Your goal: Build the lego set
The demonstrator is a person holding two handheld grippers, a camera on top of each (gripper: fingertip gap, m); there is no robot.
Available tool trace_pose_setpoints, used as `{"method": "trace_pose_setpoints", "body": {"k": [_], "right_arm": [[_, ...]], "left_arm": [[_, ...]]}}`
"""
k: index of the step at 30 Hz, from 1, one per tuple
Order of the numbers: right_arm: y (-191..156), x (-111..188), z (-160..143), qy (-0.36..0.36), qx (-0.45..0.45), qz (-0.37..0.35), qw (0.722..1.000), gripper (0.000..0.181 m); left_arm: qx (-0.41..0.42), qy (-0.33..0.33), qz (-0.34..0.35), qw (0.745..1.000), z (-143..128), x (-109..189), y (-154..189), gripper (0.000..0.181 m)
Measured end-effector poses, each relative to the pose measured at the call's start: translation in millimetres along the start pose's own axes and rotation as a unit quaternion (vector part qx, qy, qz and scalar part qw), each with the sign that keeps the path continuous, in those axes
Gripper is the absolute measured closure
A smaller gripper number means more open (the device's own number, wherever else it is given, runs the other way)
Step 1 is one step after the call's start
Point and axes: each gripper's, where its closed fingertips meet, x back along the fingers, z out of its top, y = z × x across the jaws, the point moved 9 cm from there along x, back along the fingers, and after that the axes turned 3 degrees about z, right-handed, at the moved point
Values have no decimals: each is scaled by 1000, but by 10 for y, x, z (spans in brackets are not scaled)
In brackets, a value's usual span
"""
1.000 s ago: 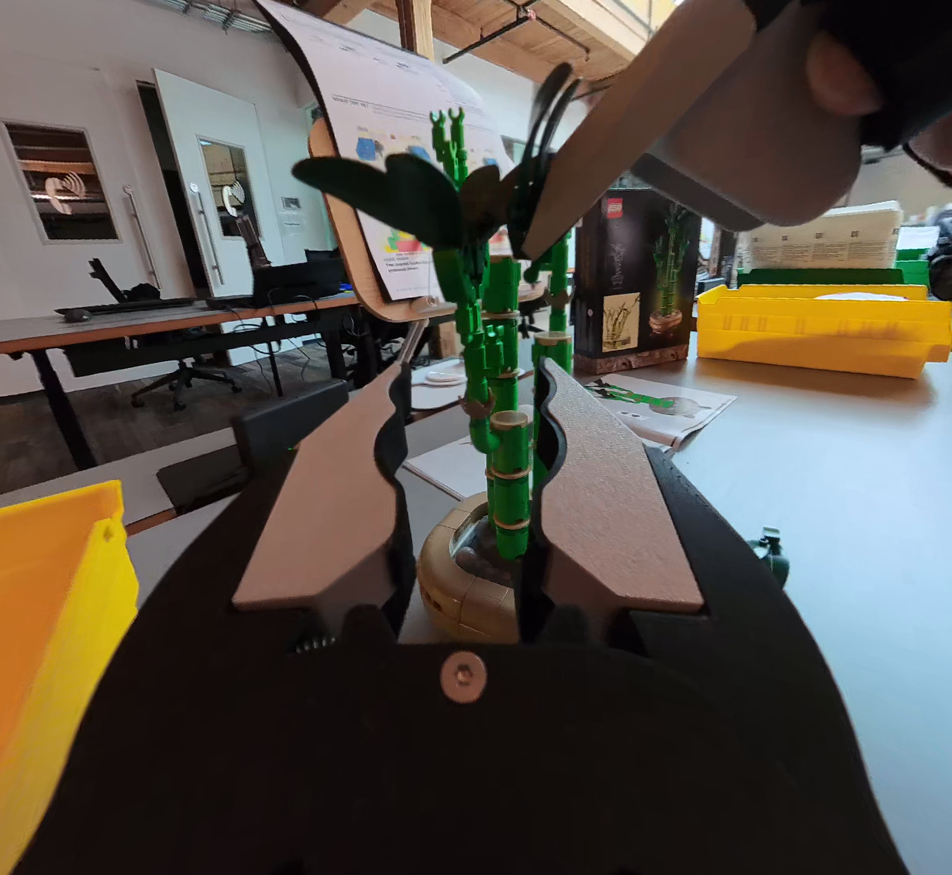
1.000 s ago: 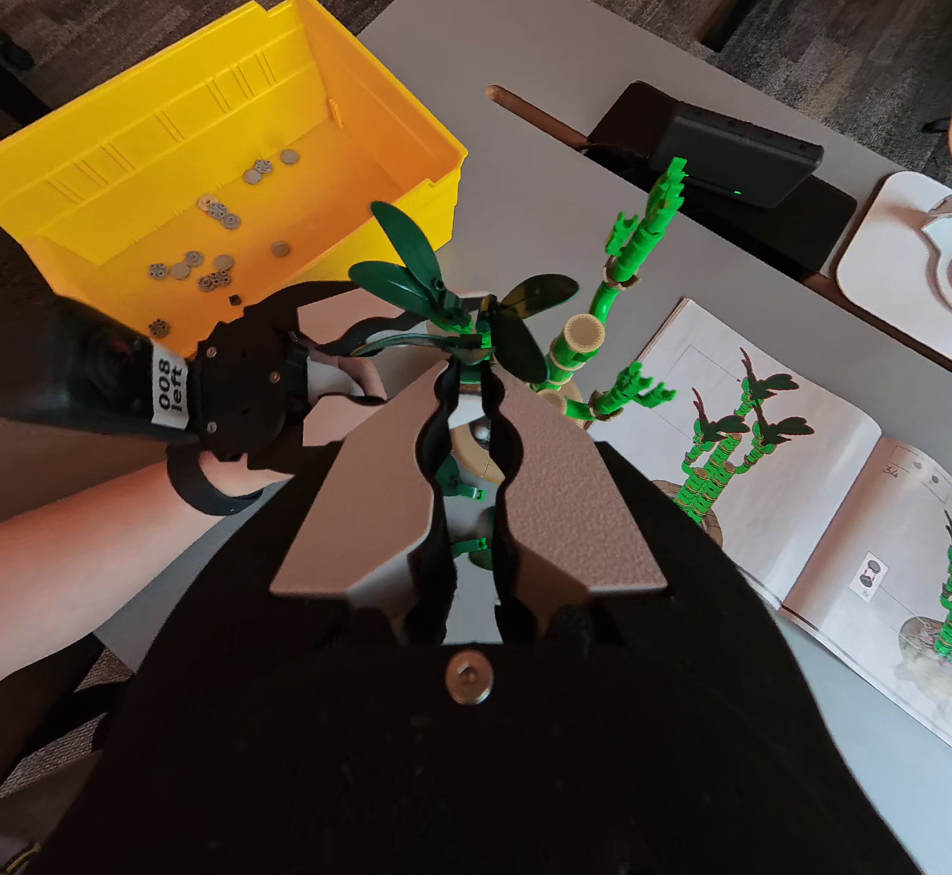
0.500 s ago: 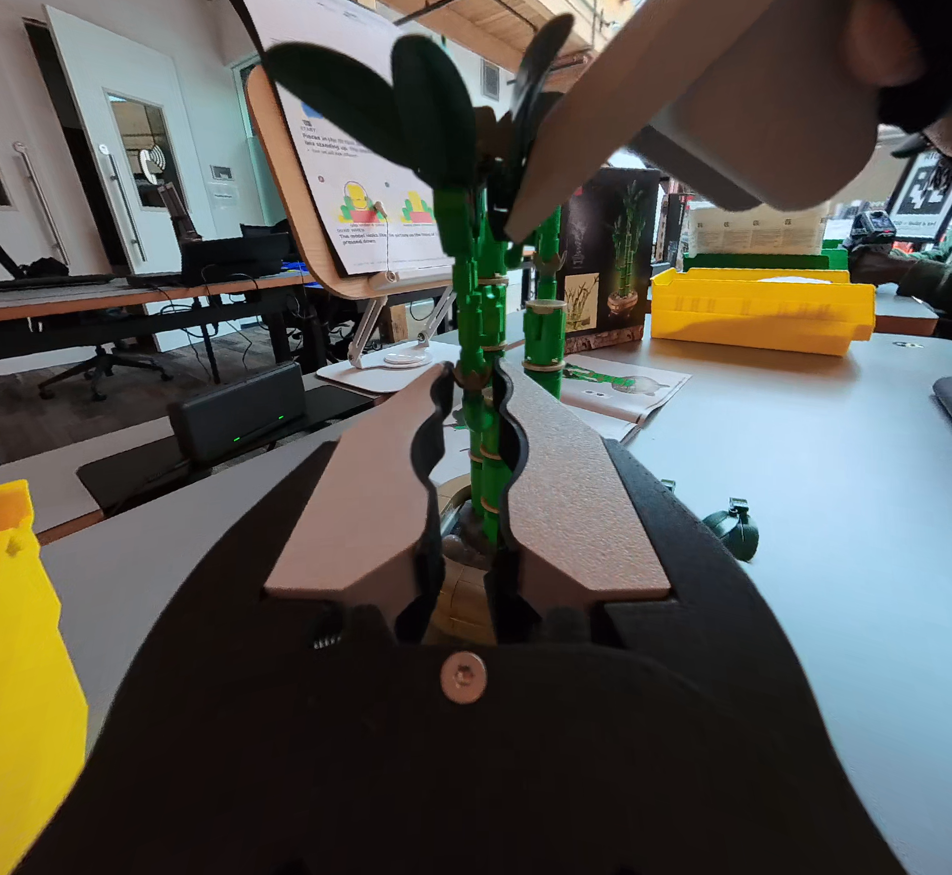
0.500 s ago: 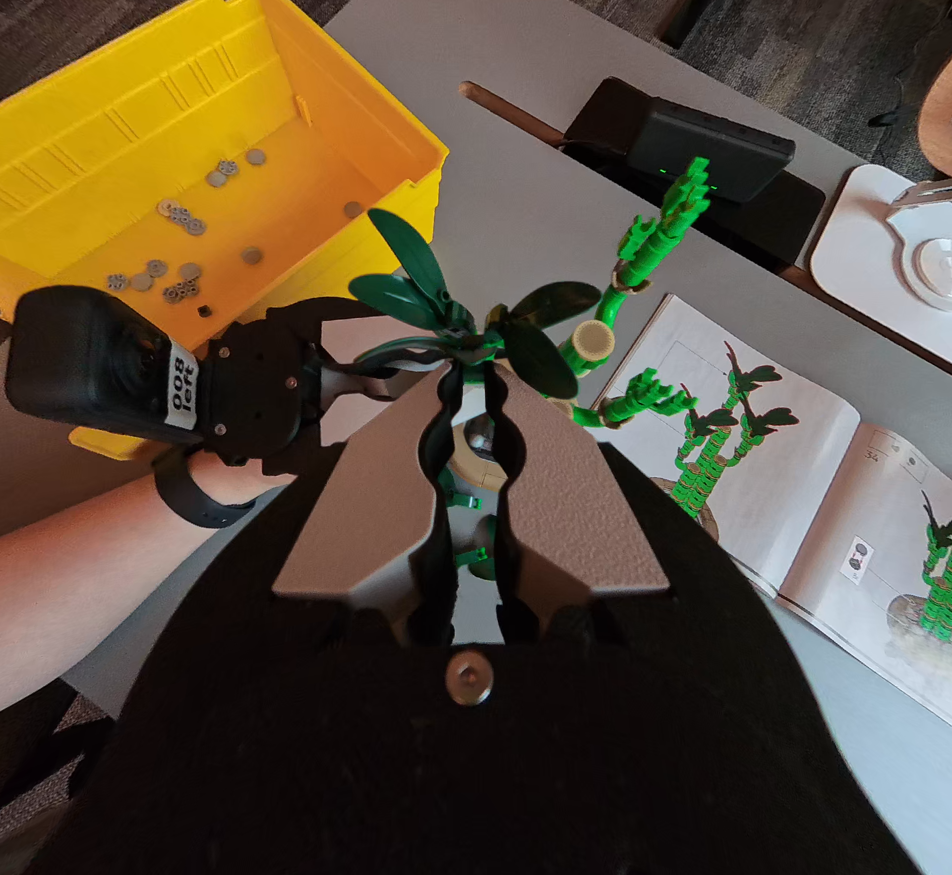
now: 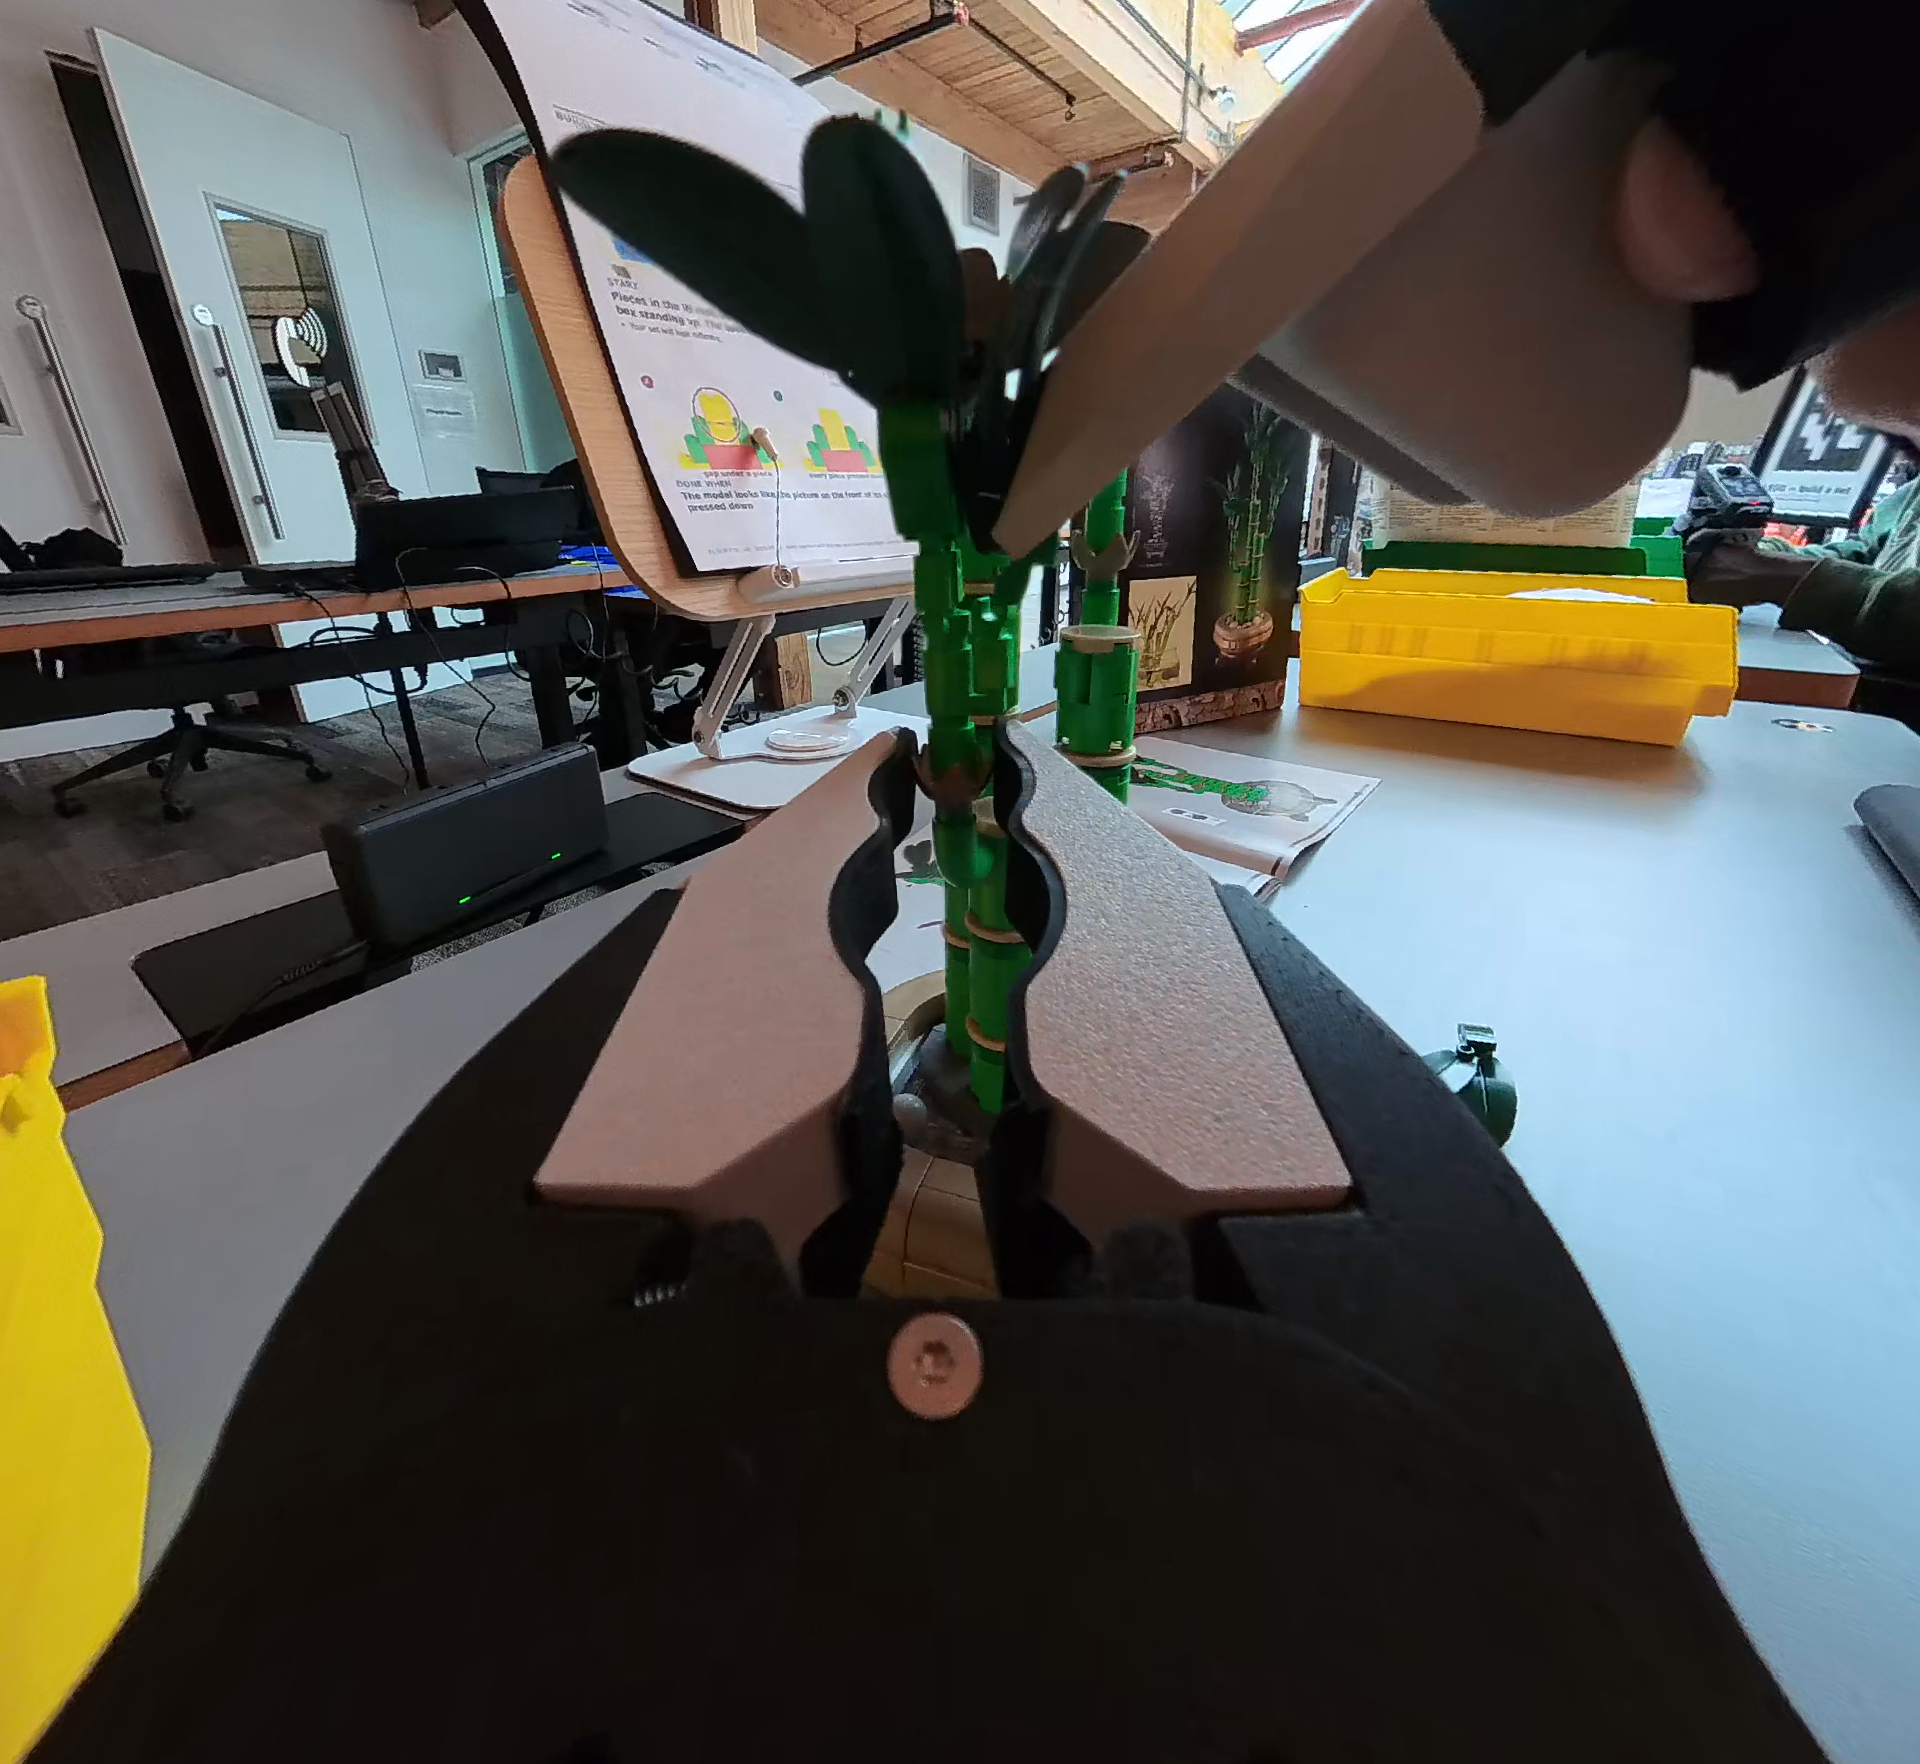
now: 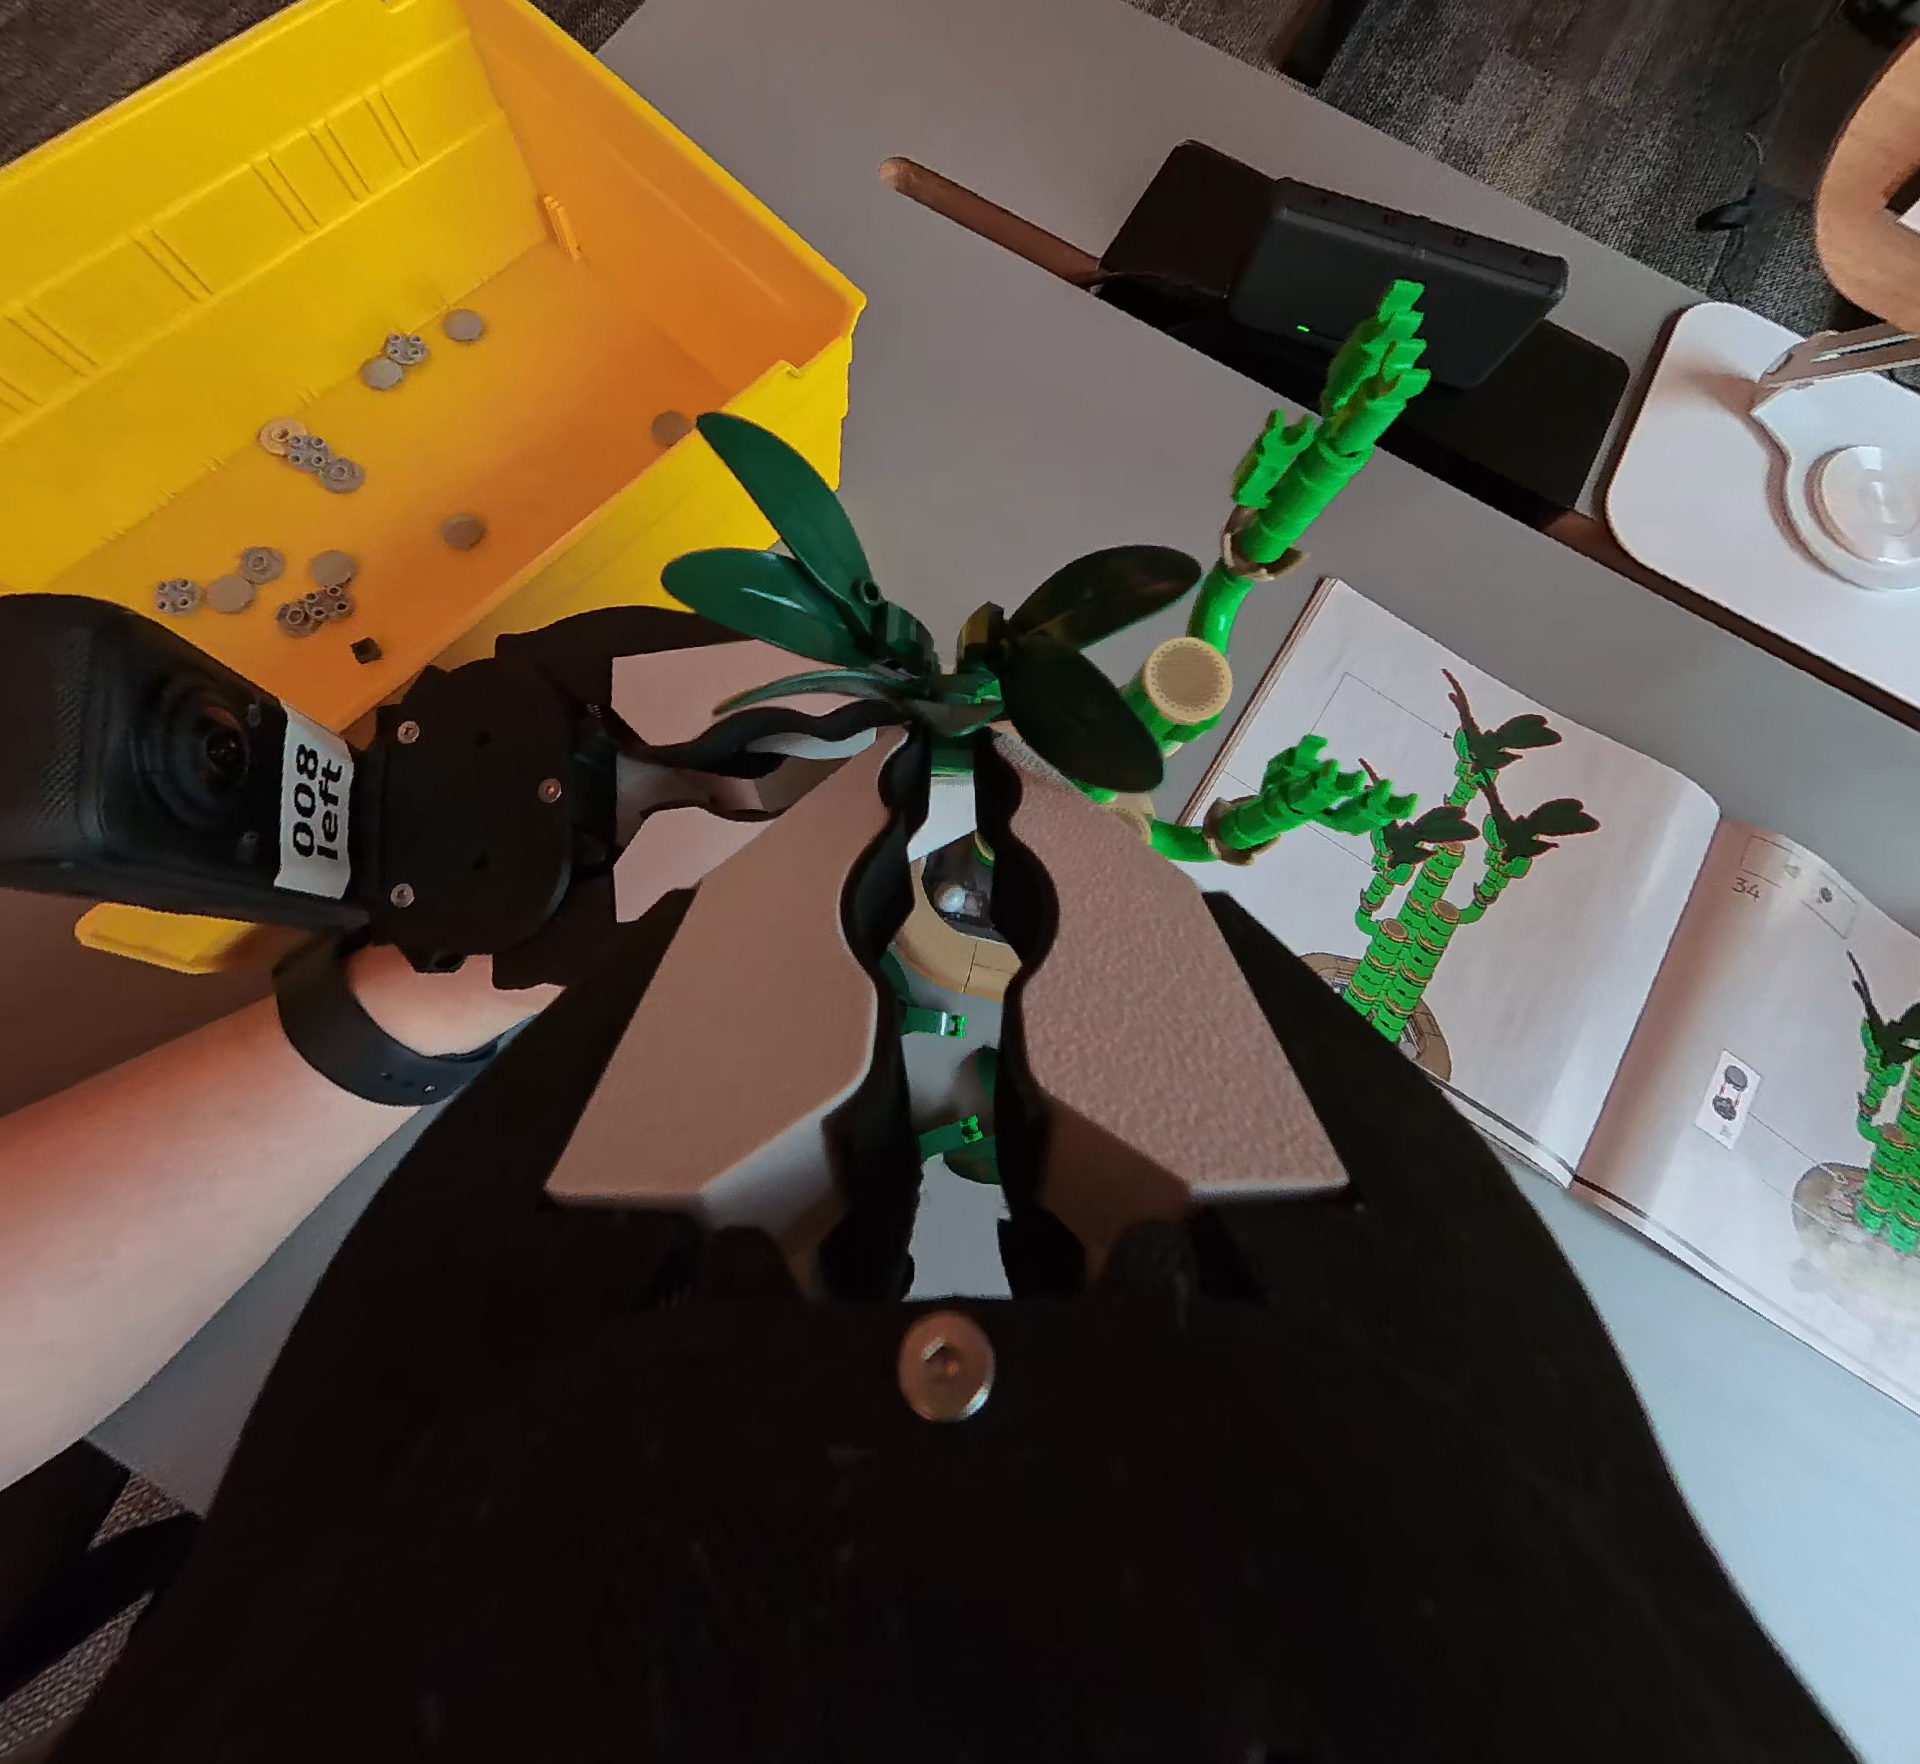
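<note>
Gripping the bamboo stalk, left tongs hide its pot; right tongs' grip unclear.

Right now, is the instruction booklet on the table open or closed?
Open. In the right wrist view the instruction booklet lies flat on the table beside the bamboo model, two pages spread.

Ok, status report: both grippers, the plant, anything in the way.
Left gripper shut on bamboo stalk, low down. Right gripper at the leaf cluster on top, grip unclear. Nothing blocking; yellow bin and booklet to the sides.
</note>
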Motion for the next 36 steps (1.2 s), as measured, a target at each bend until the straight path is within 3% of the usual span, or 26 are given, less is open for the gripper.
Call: {"method": "trace_pose_setpoints", "body": {"k": [36], "right_arm": [[-46, 6, -51, 21, -62, -40, 997, 174]], "left_arm": [[-8, 1, 15, 1000, 1, -15, 49, 170]]}}
